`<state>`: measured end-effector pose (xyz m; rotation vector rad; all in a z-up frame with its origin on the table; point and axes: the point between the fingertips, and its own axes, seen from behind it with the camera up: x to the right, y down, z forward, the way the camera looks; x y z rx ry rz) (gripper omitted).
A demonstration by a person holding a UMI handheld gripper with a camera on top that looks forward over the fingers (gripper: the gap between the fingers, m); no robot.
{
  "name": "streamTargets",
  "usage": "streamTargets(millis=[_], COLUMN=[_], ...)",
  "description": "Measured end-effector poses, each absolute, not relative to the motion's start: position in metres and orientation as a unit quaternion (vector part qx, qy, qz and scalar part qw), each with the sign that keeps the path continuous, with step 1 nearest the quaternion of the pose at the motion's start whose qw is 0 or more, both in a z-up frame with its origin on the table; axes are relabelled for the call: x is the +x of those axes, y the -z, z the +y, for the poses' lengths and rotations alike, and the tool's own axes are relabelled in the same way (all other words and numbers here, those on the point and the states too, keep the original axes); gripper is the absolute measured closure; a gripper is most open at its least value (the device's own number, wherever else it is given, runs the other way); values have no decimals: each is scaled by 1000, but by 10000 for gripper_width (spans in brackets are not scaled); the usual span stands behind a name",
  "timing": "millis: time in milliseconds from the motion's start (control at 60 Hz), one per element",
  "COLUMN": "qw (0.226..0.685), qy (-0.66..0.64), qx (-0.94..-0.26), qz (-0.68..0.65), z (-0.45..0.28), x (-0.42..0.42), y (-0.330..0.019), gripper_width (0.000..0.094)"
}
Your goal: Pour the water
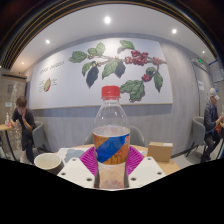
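A clear plastic bottle [111,130] with a red cap and a blue and orange label stands upright between my fingers. My gripper [111,158] is shut on the bottle, with both magenta pads [90,158] pressed against its label on either side. The bottle is held above the table level, its cap reaching up in front of the far wall. A pale cup [47,161] stands to the left of the fingers, a little ahead.
A cardboard box [160,151] sits to the right of the fingers. A person [20,118] sits at the far left and another person [213,118] at the far right. A wall mural of leaves and berries [110,62] is behind.
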<state>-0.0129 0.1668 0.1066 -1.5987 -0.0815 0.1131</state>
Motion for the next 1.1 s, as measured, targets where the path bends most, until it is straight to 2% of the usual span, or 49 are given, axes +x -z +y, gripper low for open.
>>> streamTargets(millis=[233, 317, 417, 483, 533, 650, 1100], qw=[697, 694, 684, 666, 667, 655, 622], qy=[-54, -49, -36, -17, -13, -41, -142], qx=[-713, -716, -726, -742, -742, -748, -762], qz=[-49, -53, -64, -74, -72, -97, -113], z=[162, 161, 163, 160, 154, 126, -56], x=[-12, -11, -14, -9, 0, -14, -23], y=[-110, -110, -109, -104, -108, -105, -126], gripper_width=[607, 538, 364, 60, 112, 76, 73])
